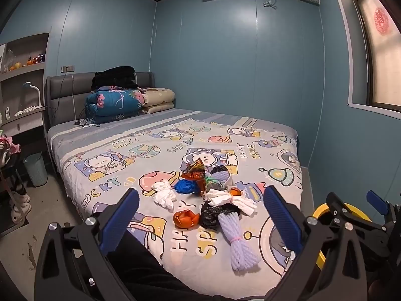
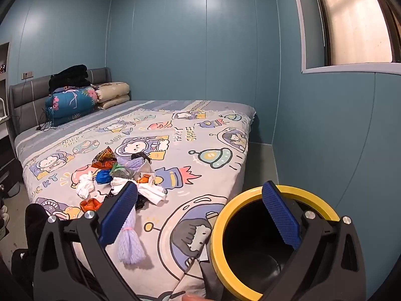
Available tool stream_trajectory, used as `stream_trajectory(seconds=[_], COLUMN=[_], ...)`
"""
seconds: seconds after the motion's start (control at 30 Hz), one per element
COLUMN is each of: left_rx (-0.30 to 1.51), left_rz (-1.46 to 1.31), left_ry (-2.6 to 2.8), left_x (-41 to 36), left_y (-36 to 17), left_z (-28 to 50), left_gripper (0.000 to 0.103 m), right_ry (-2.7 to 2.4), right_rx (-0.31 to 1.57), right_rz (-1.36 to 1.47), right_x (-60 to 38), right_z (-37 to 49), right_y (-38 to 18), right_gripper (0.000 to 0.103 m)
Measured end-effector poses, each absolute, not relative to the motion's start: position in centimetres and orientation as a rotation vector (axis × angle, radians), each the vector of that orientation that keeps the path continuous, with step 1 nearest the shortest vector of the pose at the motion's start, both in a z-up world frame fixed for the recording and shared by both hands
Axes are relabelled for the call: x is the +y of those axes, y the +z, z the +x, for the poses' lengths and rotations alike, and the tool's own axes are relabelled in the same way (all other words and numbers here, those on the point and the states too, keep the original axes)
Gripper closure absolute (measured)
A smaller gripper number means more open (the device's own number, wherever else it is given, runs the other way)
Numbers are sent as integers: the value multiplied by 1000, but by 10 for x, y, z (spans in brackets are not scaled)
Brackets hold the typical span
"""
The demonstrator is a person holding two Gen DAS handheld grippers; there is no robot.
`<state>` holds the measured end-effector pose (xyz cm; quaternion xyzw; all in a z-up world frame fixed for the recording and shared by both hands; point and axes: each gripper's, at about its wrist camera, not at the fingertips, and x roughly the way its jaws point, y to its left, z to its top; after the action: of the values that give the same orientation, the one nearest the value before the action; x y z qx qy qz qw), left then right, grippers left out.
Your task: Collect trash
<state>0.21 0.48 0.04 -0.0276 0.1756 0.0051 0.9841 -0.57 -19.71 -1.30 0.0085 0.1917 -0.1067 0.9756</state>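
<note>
A pile of trash lies on the bed's cartoon sheet: a purple foam net, a black bag, an orange peel, white tissues, a blue bag and a shiny red wrapper. The pile also shows in the right wrist view. A black bin with a yellow rim stands at the bed's near right corner. My left gripper is open and empty, above the pile's near edge. My right gripper is open and empty, with its right finger over the bin's mouth.
Folded quilts and black clothes are stacked by the grey headboard. A pale green bin stands on the floor left of the bed, beside shelves. Blue walls enclose the bed at the far side and the right.
</note>
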Motion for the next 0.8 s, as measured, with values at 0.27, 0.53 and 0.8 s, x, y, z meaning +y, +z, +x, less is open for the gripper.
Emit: stream_trajectory(seconds=[0.27, 0.53, 0.8], left_rx=[357, 357, 359], left_rz=[-56, -55, -56], left_ry=[11, 10, 10], left_x=[5, 4, 4], left_y=[3, 1, 2], left_z=[3, -1, -1], left_gripper=[7, 7, 7], right_ry=[-216, -216, -217], right_rx=[389, 397, 398], right_rz=[19, 19, 20], right_x=[-197, -195, -195], right_z=[-4, -3, -2], right_y=[-17, -19, -20], right_gripper=[8, 8, 8])
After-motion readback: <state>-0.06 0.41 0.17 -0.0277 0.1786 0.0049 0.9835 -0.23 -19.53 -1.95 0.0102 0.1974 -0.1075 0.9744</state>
